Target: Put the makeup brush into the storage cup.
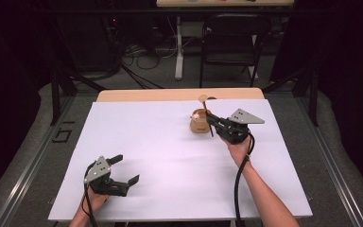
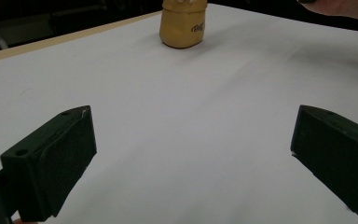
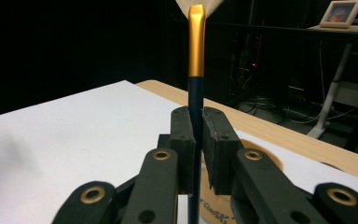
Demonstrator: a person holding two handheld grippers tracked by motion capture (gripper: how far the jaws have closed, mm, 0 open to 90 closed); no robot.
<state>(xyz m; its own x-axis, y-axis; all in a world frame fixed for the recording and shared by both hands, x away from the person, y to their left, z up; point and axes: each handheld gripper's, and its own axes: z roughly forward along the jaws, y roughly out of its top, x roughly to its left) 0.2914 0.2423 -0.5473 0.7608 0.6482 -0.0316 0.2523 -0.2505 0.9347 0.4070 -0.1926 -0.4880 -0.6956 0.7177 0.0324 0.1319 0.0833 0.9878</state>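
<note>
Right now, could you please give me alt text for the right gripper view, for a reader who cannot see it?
The right gripper is shut on a brush, held upright by its dark handle, with a gold ferrule and pale bristles at the top. A tan wooden holder sits just behind the jaws on the white table cover.

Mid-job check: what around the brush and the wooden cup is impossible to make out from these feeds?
- Brush: bristle tip cut off by the top edge of the right gripper view; small in the high view.
- Wooden cup: top cropped in the left gripper view; contents unclear. Its printing is too blurred to read.
- Brush's lower end: hidden behind the right gripper, shut on the handle.
</note>
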